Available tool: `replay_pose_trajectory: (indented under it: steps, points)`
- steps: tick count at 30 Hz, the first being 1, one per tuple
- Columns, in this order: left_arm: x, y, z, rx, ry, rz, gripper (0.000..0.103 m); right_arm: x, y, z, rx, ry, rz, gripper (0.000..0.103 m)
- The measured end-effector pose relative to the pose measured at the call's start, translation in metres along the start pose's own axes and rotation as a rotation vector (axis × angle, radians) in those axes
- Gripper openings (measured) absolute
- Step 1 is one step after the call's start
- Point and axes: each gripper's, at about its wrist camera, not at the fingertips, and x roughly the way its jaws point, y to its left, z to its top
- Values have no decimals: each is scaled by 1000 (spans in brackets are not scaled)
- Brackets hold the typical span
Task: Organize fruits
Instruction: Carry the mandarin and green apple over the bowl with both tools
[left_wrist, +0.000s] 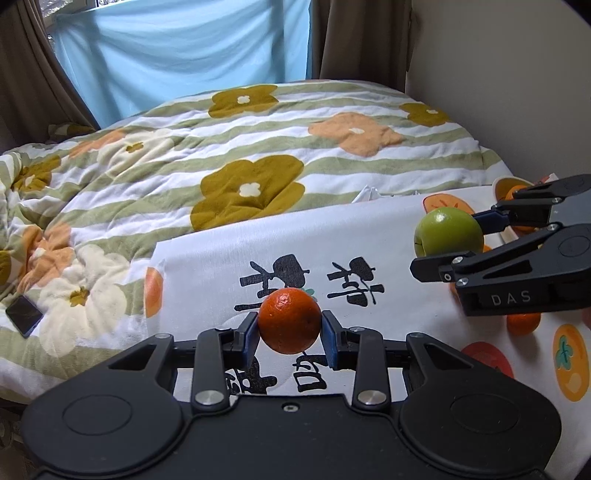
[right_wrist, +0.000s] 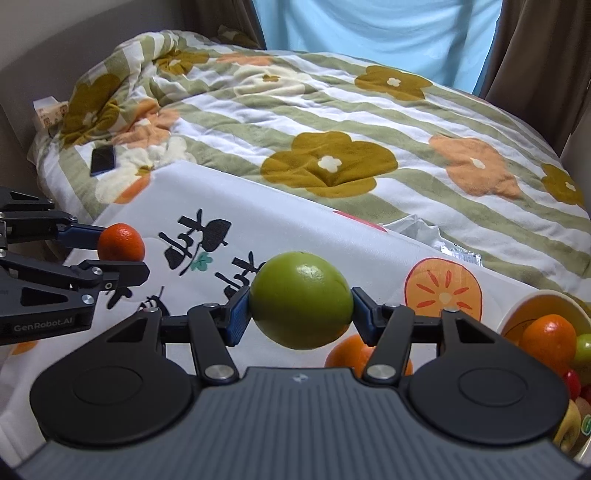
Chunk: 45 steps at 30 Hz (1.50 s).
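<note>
My left gripper (left_wrist: 289, 332) is shut on an orange tangerine (left_wrist: 289, 320) and holds it above the white printed cloth (left_wrist: 221, 254). It also shows at the left of the right wrist view (right_wrist: 122, 254), with the tangerine (right_wrist: 121, 242) between its fingers. My right gripper (right_wrist: 301, 314) is shut on a green apple (right_wrist: 301, 300), held above the cloth (right_wrist: 295, 229). It shows at the right of the left wrist view (left_wrist: 448, 240), with the apple (left_wrist: 448, 231) in it. A bowl (right_wrist: 532, 306) with several fruits sits at the right edge.
The cloth lies on a bed with a flowered striped quilt (left_wrist: 258, 147). A dark phone (left_wrist: 24, 315) lies on the quilt at the left, also seen in the right wrist view (right_wrist: 103, 159). A loose orange (right_wrist: 351, 354) lies under my right gripper. Curtains and a wall stand behind.
</note>
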Motion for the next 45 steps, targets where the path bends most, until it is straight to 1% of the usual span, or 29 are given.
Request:
replay_pose_trajectory:
  steps: [4,8,17,24,30,36,39,45]
  points:
    - [-22,-15,0,-8,-29,30,38,-27,-2,-10,0,-39,11,72]
    - [-45,-35,2,-23,-55,53,38,-55,-12,-22,-1,-59,17,72]
    - [-82,-103,6,-30,-117,65,38,-113,-48,-52,2,-106,16,72]
    - [-97,-156,7,-27,-150,66,38,-150,-90,-79,23,-138,22,72]
    - [-102,-200,15,-25,-172,64,38,-175,-135,-101,42,-155,4,72]
    - [-93,-239,32,-8,-195,38,39,-190,-183,-113,78,-167,-30,72]
    - [-80,-253,44,2,-190,22,39,-193,-203,-115,91,-172,-53,72]
    - [-43,-265,64,30,-157,-3,39,-183,-233,-114,144,-169,-73,72]
